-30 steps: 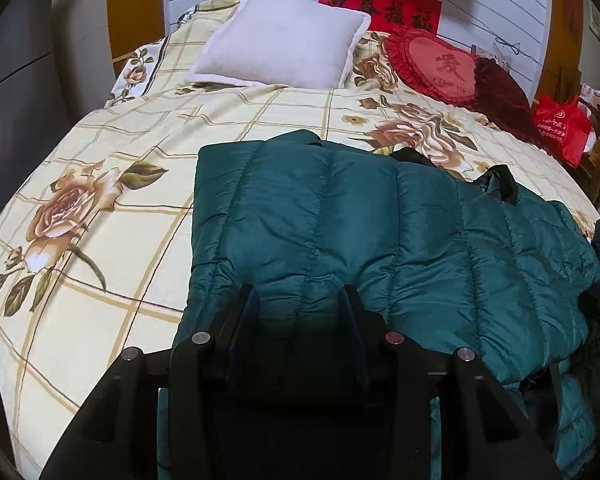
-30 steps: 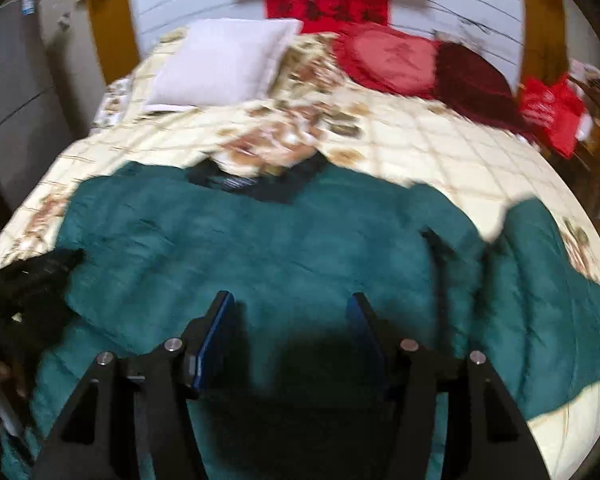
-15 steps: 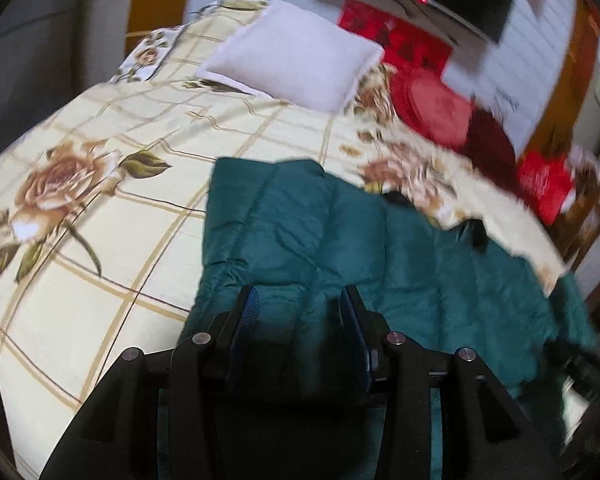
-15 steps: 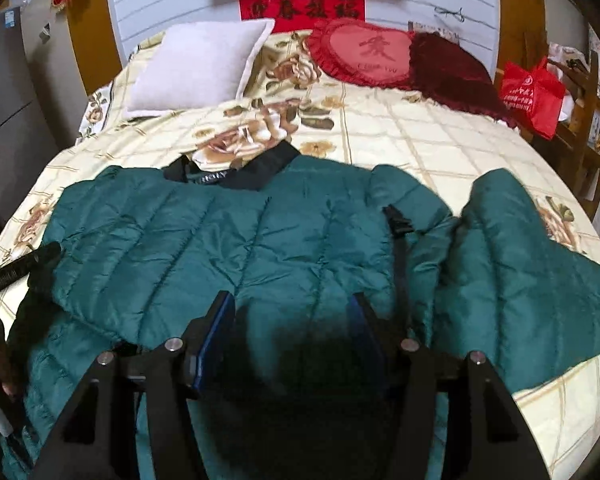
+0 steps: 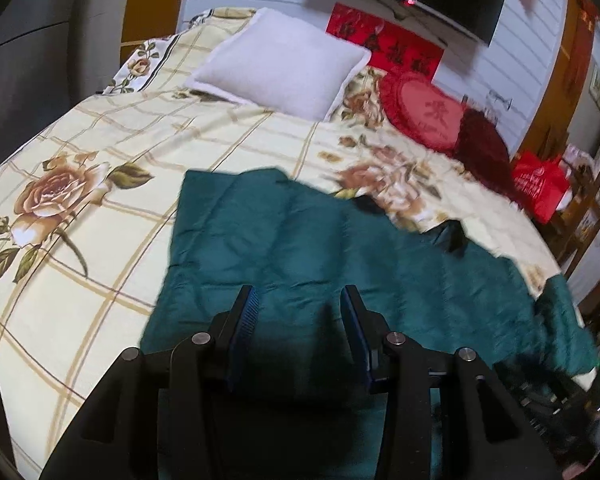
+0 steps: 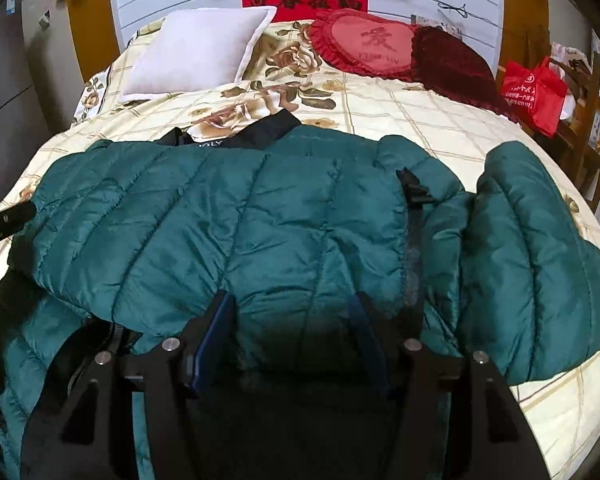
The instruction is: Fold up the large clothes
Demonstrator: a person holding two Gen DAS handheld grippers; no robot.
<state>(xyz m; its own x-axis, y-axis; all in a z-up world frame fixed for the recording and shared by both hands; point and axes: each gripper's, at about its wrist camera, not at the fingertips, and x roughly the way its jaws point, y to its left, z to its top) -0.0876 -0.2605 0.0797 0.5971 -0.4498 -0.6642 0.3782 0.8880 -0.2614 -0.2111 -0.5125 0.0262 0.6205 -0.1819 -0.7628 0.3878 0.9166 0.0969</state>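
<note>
A: Right wrist view: teal quilted puffer jacket [image 6: 260, 220] lies on the floral checked bedspread [image 6: 400, 112]; right gripper [image 6: 290, 320] spread, empty. Left?

B: Left gripper [image 5: 298, 312] spread too. Slick padding could slip, springing unfolded.

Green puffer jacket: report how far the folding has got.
Done: the jacket lies spread on the bed, its left side apparently folded over the body. In hand: nothing; left gripper and right gripper hover open above it. Left: the sleeve on the right lies unfolded.
</note>
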